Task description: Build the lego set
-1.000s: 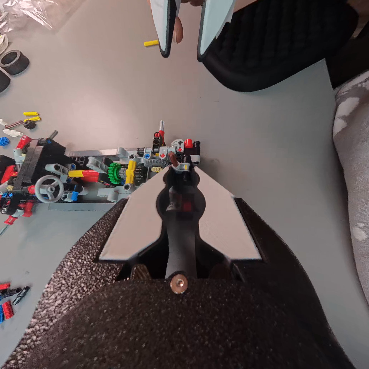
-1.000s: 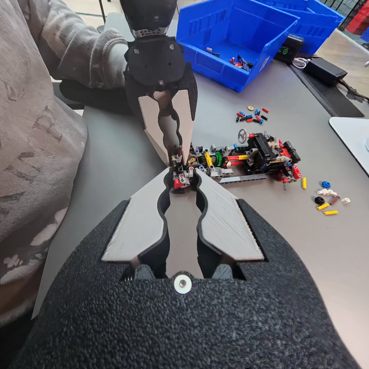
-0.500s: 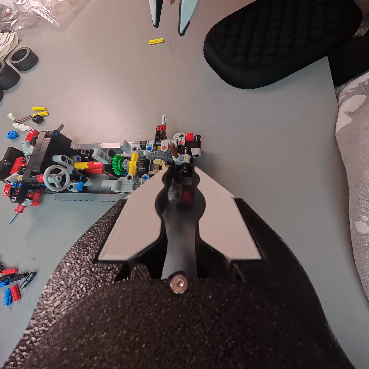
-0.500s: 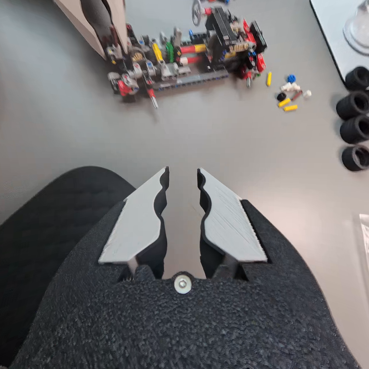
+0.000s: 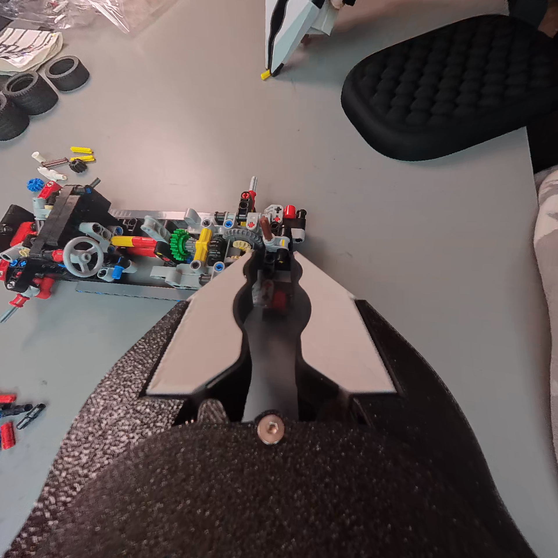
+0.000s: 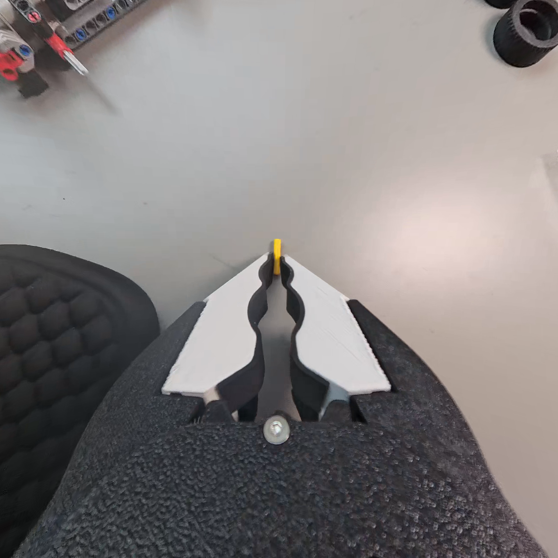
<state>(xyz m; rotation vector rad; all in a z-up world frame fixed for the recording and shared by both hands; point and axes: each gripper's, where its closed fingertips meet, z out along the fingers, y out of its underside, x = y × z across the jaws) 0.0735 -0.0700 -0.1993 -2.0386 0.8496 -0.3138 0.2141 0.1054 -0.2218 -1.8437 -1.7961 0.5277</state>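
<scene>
The lego car chassis (image 5: 136, 244) lies lengthwise on the grey table (image 5: 392, 241), with a grey steering wheel, a green gear and red and yellow parts. My left gripper (image 5: 271, 256) is shut on the chassis's right end, and black and red parts sit between its fingers. My right gripper (image 6: 276, 256) is down at the table, shut on a small yellow pin (image 6: 277, 252) that sticks out past its tips. In the left wrist view the right gripper (image 5: 273, 71) stands far behind the chassis with the yellow pin (image 5: 265, 75) at its tips. A corner of the chassis (image 6: 36, 36) shows at the top left of the right wrist view.
Black tyres (image 5: 68, 72) (image 6: 525, 39) stand at the far left. A black padded rest (image 5: 453, 90) (image 6: 60, 332) lies at the table edge. Loose small parts (image 5: 60, 163) lie behind the chassis, more (image 5: 15, 413) lie in front. A plastic bag (image 5: 60, 12) lies far left. Some 25 cm of space lies between my two pairs of fingers.
My right gripper has left the chassis end, moved across the table to the yellow pin, come down and closed on it. My left gripper has kept its hold on the chassis.
</scene>
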